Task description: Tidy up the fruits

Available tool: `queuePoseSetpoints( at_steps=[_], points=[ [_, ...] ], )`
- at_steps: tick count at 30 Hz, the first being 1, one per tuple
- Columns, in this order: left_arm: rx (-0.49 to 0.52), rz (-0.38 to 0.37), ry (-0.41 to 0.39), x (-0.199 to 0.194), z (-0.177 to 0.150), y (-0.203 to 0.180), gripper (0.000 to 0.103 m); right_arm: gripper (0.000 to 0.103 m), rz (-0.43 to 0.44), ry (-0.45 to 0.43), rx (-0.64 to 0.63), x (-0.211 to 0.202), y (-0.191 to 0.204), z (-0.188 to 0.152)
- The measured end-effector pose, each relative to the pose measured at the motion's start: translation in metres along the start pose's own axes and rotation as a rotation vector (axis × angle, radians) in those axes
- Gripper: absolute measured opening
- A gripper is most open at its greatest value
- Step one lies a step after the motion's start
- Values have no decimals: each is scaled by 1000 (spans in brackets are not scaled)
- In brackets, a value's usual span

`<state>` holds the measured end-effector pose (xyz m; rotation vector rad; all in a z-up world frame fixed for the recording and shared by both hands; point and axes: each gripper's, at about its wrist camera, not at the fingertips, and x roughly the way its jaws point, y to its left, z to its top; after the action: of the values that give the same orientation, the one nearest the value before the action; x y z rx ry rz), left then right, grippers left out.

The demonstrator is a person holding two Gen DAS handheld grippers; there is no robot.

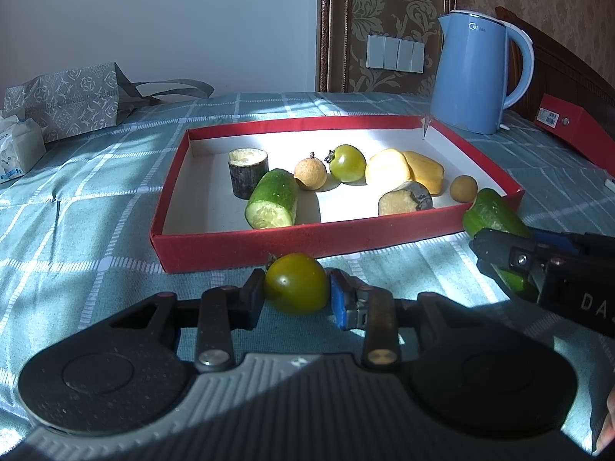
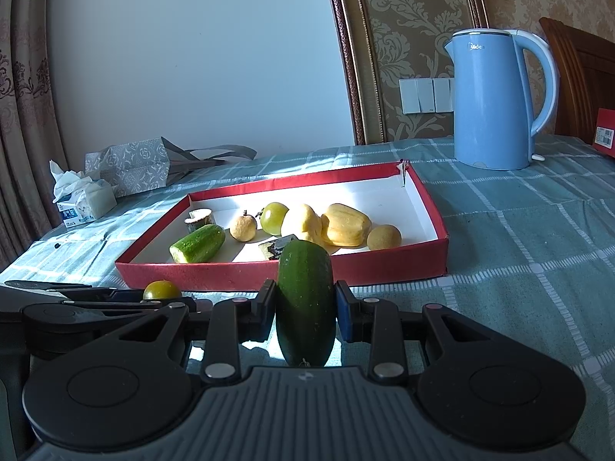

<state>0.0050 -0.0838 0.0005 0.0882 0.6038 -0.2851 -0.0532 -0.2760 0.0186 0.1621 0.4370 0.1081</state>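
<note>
Inside the red tray (image 1: 269, 240), left to right: sugarcane stub (image 1: 248, 172), cut cucumber piece (image 1: 273, 199), a longan (image 1: 310, 172), green tomato (image 1: 348, 163), two yellow fruit pieces (image 1: 388, 171), dark-skinned chunk (image 1: 405, 198) in front of them, second longan (image 1: 464, 188) nearest the tray's right wall. Eight or so pieces already in, by the look of it; two left outside.

Just before the tray's near wall, toward its left: left gripper (image 1: 296, 291), jaws closed onto a green tomato (image 1: 296, 283). Off the tray's near right corner: right gripper (image 2: 305, 307), pinched on a whole dark cucumber (image 2: 305, 303), pointing end-on toward the tray. Both probably about to go in; no sorting by kind apparent yet.

Behind the tray's far right corner: blue kettle (image 2: 496, 103), marked "Midea". On the right gripper's body, in the left view, "DA", rest cut off. Labels on the tissue pack (image 2: 82, 201) and red box (image 1: 569, 126) too small to read.
</note>
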Motion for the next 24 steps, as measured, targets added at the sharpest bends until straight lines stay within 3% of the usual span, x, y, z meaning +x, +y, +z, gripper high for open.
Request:
queuePoseSetpoints(
  at_steps=[24],
  points=[
    [3, 0, 3, 0, 0, -1, 32, 31, 3, 5, 4, 2, -1, 0]
  ],
)
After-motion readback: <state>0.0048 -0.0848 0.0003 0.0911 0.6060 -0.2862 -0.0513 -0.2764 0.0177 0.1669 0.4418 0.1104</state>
